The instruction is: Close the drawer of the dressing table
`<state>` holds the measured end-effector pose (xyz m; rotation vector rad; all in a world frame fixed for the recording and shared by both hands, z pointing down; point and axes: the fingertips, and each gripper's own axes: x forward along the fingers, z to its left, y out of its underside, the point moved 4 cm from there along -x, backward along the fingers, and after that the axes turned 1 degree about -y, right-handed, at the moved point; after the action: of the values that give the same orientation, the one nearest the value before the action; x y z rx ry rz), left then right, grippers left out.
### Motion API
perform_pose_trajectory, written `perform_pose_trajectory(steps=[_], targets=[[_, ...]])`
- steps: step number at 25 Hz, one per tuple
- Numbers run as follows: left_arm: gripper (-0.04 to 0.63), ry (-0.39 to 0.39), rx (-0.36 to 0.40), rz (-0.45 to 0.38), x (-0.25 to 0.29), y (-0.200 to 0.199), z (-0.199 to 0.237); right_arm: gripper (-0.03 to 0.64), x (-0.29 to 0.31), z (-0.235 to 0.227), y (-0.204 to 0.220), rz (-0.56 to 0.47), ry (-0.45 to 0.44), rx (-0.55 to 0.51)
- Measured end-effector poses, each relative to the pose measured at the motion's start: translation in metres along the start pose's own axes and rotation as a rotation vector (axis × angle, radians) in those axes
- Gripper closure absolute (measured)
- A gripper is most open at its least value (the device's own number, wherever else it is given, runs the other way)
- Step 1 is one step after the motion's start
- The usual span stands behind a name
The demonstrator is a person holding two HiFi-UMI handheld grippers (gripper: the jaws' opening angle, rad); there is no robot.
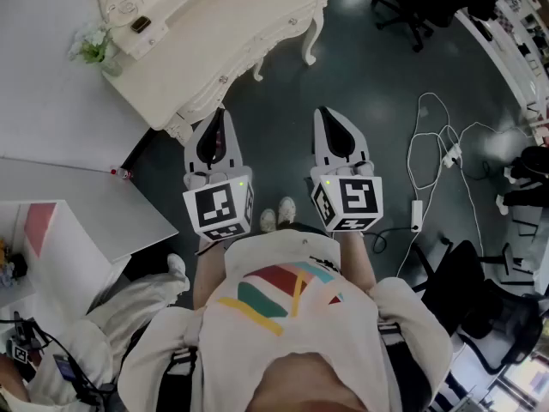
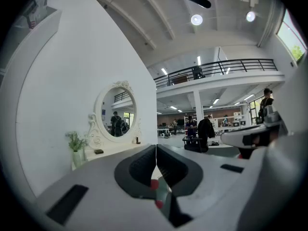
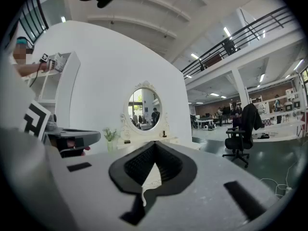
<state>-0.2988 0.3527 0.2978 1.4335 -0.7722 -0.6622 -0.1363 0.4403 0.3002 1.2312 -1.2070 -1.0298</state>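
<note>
- Left gripper (image 1: 220,114): jaws pressing together on nothing, pointing level at the near end of the dressing table (image 1: 232,37), close to it but apparently not touching.
- Right gripper (image 1: 326,112): jaws likewise meeting, empty, hovering over the floor (image 1: 283,144) alongside.
- Dressing table: standing against the white wall. A plant (image 1: 93,45) and a small dark box (image 1: 141,24) are sitting along its back edge, with a round mirror (image 3: 143,107) rising behind.
- Drawer: showing neither clearly open nor shut; the closing push appears not yet begun.

I see dark glossy floor (image 1: 377,101), white partition wall (image 2: 72,71), black office chair (image 3: 248,121), railed mezzanine (image 2: 216,67), ceiling spotlights (image 2: 196,19) on.
</note>
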Motion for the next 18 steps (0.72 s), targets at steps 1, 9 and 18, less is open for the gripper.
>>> perform_pose_trajectory(steps=[1,9,18], targets=[[0.589,-0.001,0.002,0.003,0.001,0.000,0.000,0.621,0.001,-0.001,0.001,0.003,0.001,-0.003],[0.589,-0.003,-0.006,0.015,0.007,0.002,-0.005,0.621,0.003,-0.011,0.006,0.000,-0.025,0.044],[0.589,0.005,-0.001,0.024,0.018,0.002,-0.020,0.621,0.004,-0.028,0.009,-0.024,-0.043,0.107]])
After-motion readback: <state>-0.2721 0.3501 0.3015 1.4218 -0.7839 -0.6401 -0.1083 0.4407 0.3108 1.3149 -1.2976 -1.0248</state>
